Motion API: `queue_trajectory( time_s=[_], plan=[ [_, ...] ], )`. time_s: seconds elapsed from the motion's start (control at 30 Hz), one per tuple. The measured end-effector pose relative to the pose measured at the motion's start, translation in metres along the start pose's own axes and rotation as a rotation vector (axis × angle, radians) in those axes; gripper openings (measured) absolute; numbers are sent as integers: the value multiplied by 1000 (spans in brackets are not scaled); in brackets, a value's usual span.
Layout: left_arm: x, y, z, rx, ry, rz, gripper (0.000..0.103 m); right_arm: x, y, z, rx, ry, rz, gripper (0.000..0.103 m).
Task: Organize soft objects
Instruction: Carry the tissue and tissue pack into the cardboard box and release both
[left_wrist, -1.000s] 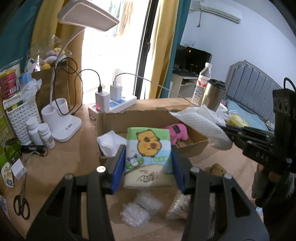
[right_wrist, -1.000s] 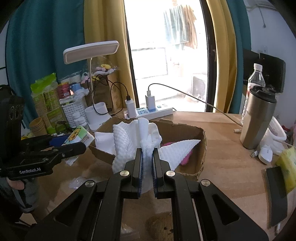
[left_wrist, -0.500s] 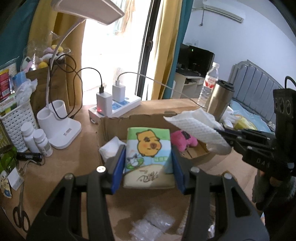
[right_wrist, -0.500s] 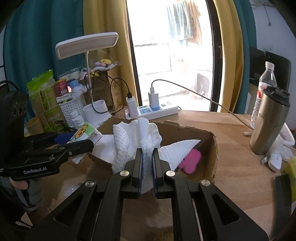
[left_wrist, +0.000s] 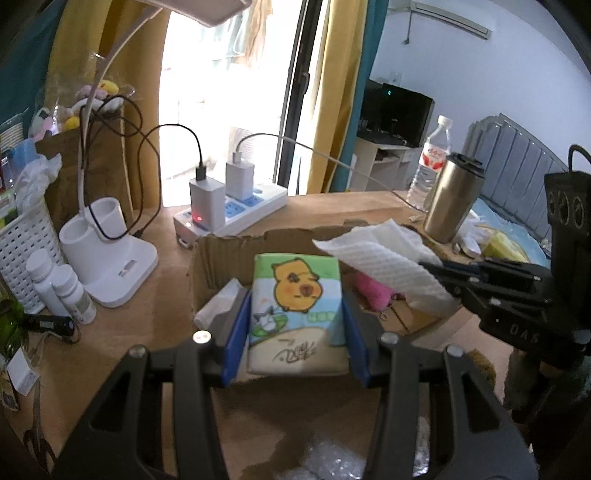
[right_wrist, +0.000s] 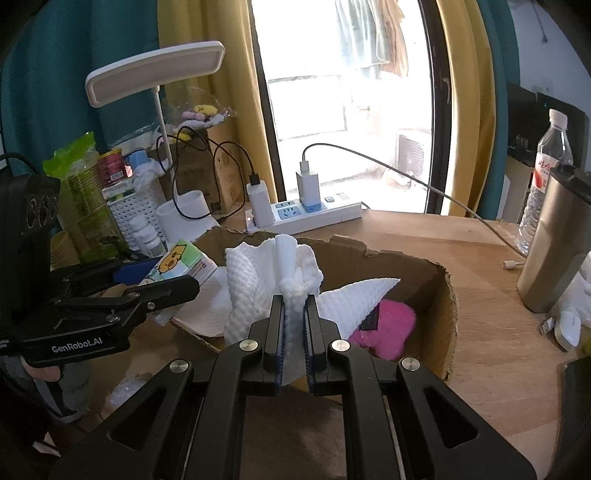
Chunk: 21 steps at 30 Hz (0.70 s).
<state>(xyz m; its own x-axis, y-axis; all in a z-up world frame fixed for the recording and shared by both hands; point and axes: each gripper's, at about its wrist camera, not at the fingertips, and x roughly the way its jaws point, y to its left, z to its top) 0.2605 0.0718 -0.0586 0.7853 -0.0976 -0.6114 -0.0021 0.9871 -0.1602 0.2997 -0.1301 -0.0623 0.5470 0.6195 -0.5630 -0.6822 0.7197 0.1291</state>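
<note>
My left gripper (left_wrist: 295, 325) is shut on a tissue pack (left_wrist: 297, 306) printed with a cartoon capybara, held above the near left part of an open cardboard box (left_wrist: 229, 254). My right gripper (right_wrist: 294, 325) is shut on a white textured cloth (right_wrist: 258, 280), held over the same box (right_wrist: 443, 314). A pink plush toy (right_wrist: 384, 328) lies inside the box at the right, and a white tissue (left_wrist: 218, 306) lies in its left corner. The left gripper and its pack (right_wrist: 177, 262) show at the left in the right wrist view; the right gripper with the cloth (left_wrist: 384, 262) shows at the right in the left wrist view.
A power strip (left_wrist: 236, 210) with chargers and cables sits behind the box. A white lamp base (left_wrist: 110, 254), a white basket (left_wrist: 22, 251) and small bottles (left_wrist: 62, 291) stand left. A steel tumbler (right_wrist: 550, 251) and water bottle (right_wrist: 546, 162) stand right. Bubble wrap (left_wrist: 332, 461) lies near me.
Both grippers have moved forward towards the box, so the box and the pink plush look closer. Each still holds its object.
</note>
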Motion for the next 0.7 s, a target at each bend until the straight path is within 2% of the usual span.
queue_trajectory(
  time_s=[0.33,0.4,0.47,0.57,0.63,0.7],
  plan=[
    [14,1,1,6,24,4,49,14,-4,0,18,38,6,10],
    [15,0,1,9,29,5,49,14,-4,0,18,41,9,12],
    [16,-2,1,16,32,10,51,13,-3,1,13,39,5,20],
    [13,-5,2,26,23,15,55,10,-1,3,10,29,-2,34],
    [10,-6,1,32,18,18,73,6,-1,3,12,22,-8,39],
    [6,-8,1,29,10,15,76,2,0,3,13,15,-13,39]
  ],
)
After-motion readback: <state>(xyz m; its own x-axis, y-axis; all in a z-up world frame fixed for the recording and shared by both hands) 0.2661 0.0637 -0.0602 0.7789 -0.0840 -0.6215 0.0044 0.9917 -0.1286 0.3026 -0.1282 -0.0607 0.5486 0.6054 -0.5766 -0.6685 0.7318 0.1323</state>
